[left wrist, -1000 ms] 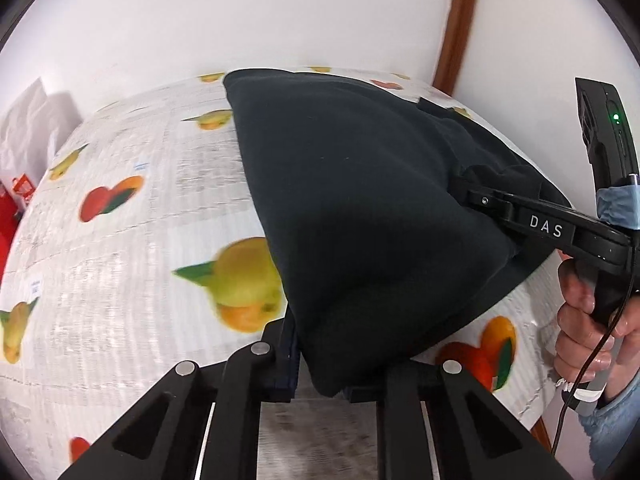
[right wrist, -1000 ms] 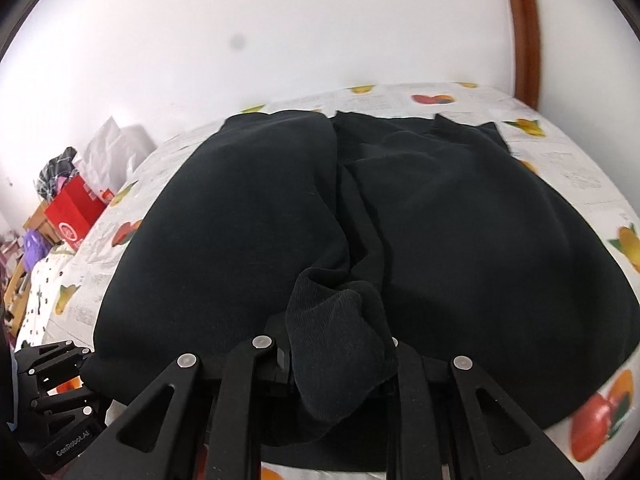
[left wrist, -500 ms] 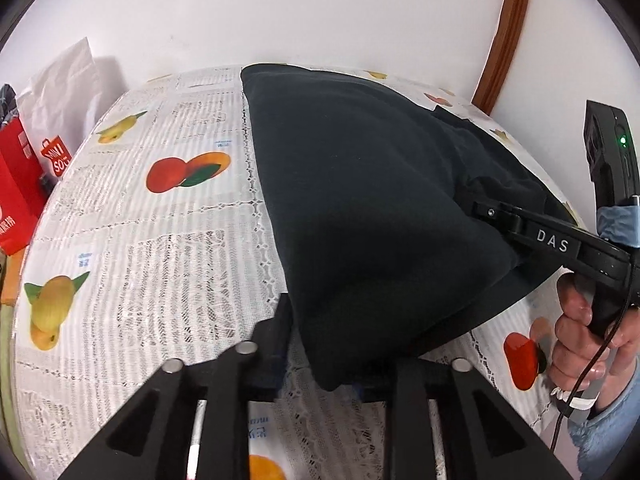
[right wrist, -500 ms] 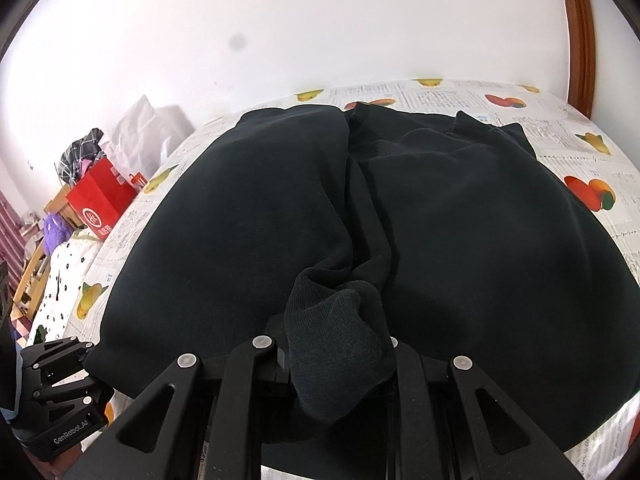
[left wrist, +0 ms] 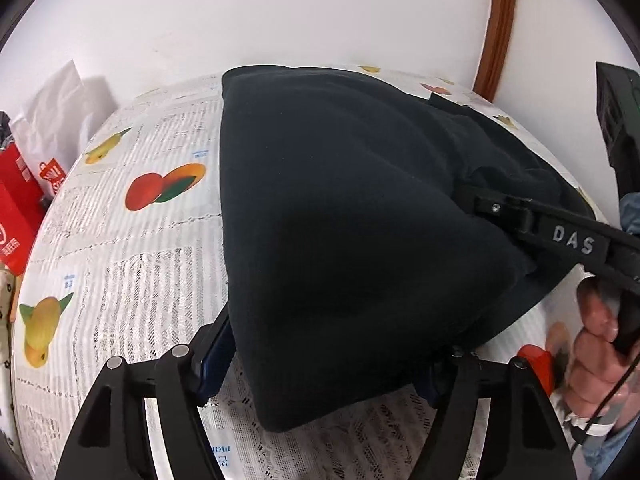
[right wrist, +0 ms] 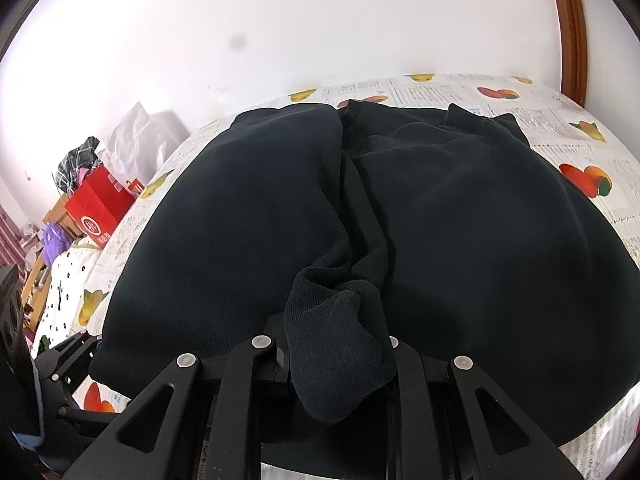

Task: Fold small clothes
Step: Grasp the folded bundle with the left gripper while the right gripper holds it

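Observation:
A black sweater lies folded on the fruit-print tablecloth. Its near corner rests on the cloth between the jaws of my left gripper. Those jaws are opening, and the pads stand clear of the fabric on both sides. My right gripper is shut on the sweater's ribbed cuff, which hangs over its fingers. The rest of the sweater spreads out beyond the cuff. In the left wrist view the right gripper reaches in from the right onto the sweater. The left gripper shows at the right wrist view's lower left.
A red paper bag and a white plastic bag stand past the table's left edge. The white wall and a wooden door frame lie close behind the table. A person's hand holds the right gripper's handle.
The left gripper's jaws have spread wide and let go of the sweater's corner, which now lies on the cloth. The right gripper stays shut on the cuff.

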`<state>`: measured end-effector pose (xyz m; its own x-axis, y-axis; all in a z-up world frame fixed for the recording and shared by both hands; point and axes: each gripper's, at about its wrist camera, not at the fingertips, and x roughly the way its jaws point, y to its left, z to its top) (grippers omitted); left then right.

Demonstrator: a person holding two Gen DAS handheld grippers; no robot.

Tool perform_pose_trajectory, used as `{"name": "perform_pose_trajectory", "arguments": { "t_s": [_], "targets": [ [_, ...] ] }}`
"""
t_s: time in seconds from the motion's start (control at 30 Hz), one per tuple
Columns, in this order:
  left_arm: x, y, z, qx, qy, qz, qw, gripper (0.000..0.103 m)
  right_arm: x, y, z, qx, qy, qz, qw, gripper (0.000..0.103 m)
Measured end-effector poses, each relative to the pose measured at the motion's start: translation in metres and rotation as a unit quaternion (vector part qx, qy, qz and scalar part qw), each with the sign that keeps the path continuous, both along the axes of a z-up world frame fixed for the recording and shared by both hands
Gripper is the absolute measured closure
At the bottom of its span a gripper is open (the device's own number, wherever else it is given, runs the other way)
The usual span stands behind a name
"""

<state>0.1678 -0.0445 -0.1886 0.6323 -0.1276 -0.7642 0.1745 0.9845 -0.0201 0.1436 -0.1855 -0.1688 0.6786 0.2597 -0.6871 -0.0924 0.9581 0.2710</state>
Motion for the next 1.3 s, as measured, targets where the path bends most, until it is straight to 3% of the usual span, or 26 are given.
{"name": "perform_pose_trajectory", "arguments": {
  "t_s": [0.13, 0.23, 0.37, 0.53, 0.67, 0.77, 1.2, 1.3],
  "targets": [
    [-0.005, 0.001, 0.0, 0.009, -0.006, 0.007, 0.9999, 0.03, -0.001, -0.001, 0.008, -0.015, -0.008, 0.012, 1.0, 0.085],
    [-0.01, 0.006, 0.001, 0.01, -0.008, 0.01, 0.9999, 0.03, -0.012, -0.001, 0.028, -0.053, -0.061, 0.014, 0.997, 0.086],
    [-0.011, 0.009, 0.0, 0.01, -0.006, 0.014, 0.9998, 0.03, -0.031, -0.021, 0.059, -0.018, -0.112, 0.009, 0.994, 0.087],
    [-0.012, 0.015, 0.0, 0.007, -0.006, 0.02, 0.9998, 0.03, -0.059, -0.066, 0.076, -0.014, -0.162, -0.05, 0.985, 0.087],
    [-0.013, 0.013, 0.0, 0.015, -0.009, 0.02, 0.9996, 0.03, -0.052, -0.095, 0.049, -0.009, -0.097, -0.063, 0.993, 0.087],
    [-0.013, 0.013, 0.0, 0.014, -0.008, 0.019, 0.9997, 0.03, -0.043, -0.093, 0.013, -0.036, -0.044, -0.064, 0.996, 0.087],
    [-0.013, 0.015, -0.001, 0.015, -0.008, 0.026, 0.9995, 0.024, -0.041, -0.096, 0.0, -0.027, -0.033, -0.075, 0.996, 0.08],
    [-0.013, 0.017, -0.002, 0.015, -0.009, 0.029, 0.9994, 0.021, -0.043, -0.09, 0.001, -0.043, -0.036, -0.075, 0.996, 0.079]
  ]
}}
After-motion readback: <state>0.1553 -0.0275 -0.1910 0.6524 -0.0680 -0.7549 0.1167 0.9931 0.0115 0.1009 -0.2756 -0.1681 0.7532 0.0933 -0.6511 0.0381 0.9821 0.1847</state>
